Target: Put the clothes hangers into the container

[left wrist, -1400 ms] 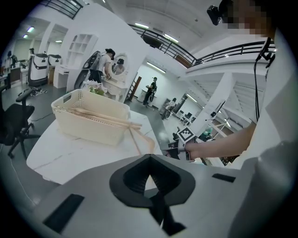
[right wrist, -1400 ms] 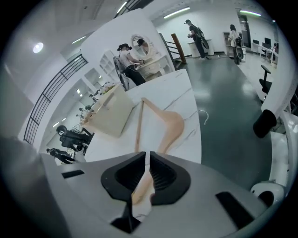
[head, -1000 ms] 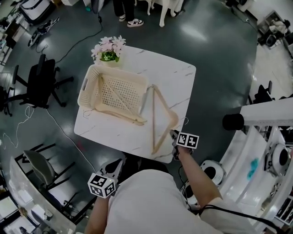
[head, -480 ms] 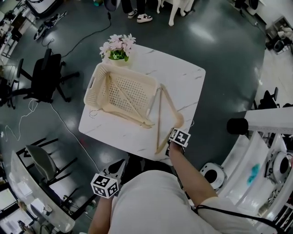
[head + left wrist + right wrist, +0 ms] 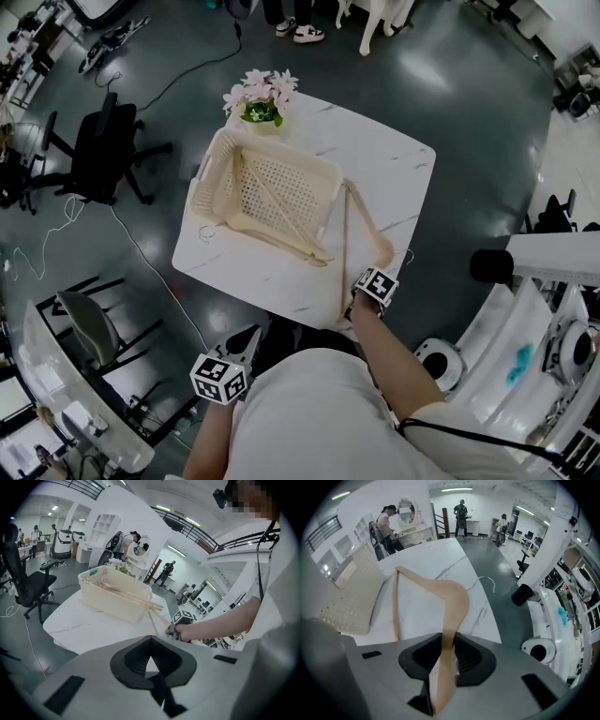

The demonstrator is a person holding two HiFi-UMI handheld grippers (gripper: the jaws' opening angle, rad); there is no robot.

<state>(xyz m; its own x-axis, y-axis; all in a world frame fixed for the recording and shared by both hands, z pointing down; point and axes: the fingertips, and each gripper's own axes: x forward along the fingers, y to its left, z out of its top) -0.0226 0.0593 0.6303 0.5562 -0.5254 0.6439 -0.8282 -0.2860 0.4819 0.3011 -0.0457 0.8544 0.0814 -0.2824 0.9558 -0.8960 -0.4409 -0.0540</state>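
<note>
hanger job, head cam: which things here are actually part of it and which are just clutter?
Job:
wooden hanger on the table
right gripper, whose jaws have just been closing and now pinch its arm
cream basket
second hanger already in it

Lying about:
flowers at the table's far corner
office chair on the floor
</note>
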